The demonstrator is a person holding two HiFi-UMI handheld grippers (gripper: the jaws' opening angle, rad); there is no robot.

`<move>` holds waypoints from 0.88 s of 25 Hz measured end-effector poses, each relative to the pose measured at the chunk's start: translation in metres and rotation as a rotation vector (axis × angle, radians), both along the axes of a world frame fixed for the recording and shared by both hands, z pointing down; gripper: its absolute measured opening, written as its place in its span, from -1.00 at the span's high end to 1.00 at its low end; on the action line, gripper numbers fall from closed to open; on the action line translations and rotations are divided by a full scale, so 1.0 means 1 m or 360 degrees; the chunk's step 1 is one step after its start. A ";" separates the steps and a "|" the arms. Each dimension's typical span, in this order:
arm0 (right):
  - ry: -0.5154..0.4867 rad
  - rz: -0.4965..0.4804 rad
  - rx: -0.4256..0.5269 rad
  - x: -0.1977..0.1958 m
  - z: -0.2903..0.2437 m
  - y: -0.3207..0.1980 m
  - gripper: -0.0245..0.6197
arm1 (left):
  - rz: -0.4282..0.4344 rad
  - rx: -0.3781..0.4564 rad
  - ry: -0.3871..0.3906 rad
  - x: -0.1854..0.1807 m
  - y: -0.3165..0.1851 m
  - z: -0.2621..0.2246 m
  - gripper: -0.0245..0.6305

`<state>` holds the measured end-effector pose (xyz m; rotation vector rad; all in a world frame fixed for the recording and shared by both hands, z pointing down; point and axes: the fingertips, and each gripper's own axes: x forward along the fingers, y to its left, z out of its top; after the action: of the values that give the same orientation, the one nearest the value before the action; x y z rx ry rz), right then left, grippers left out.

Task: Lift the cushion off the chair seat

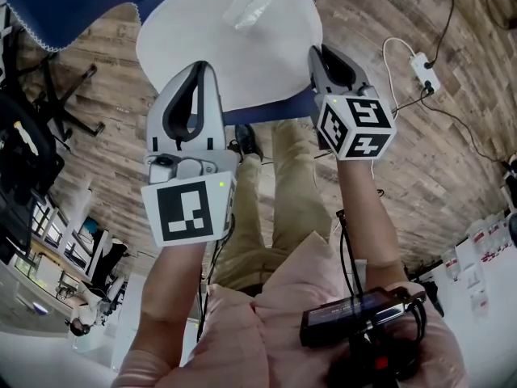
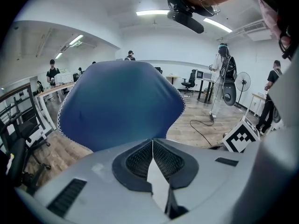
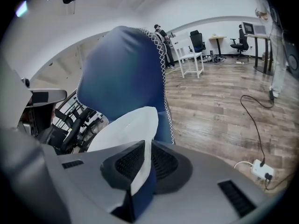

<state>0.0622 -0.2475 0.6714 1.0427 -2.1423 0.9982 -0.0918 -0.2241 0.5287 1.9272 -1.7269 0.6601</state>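
The cushion (image 1: pixel 234 39) is white on one face and blue with a white zigzag-stitched edge on the other. It hangs in the air over the wooden floor, held by its near rim. My left gripper (image 1: pixel 200 69) is shut on that rim at the left, and the thin white edge (image 2: pixel 156 176) shows pinched between its pads. Shut on the rim at the right is my right gripper (image 1: pixel 325 53), with white and blue layers (image 3: pixel 142 171) squeezed between its jaws. The blue face (image 2: pixel 121 106) fills the middle of the left gripper view.
A black office chair (image 1: pixel 44 107) stands at the left, with a desk area below it. A white power strip (image 1: pixel 425 71) and its cable lie on the floor at the right. The person's legs (image 1: pixel 283 192) are under the cushion. Other people stand far off (image 2: pixel 224 73).
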 end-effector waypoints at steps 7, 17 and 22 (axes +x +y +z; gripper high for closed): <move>-0.0005 -0.0014 0.0035 -0.007 -0.023 0.000 0.80 | -0.0017 0.0076 0.0033 0.003 -0.005 -0.022 0.88; 0.0008 -0.0010 0.0079 -0.010 -0.040 0.000 0.80 | -0.0009 0.0111 0.0034 0.002 0.001 -0.037 0.88; 0.0013 -0.0008 0.0101 -0.011 -0.048 0.004 0.80 | -0.0007 0.0125 0.0029 0.000 0.006 -0.043 0.88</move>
<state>0.0512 -0.2440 0.6235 1.0685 -2.1814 0.9276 -0.0920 -0.2178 0.4861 1.9753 -1.7697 0.5798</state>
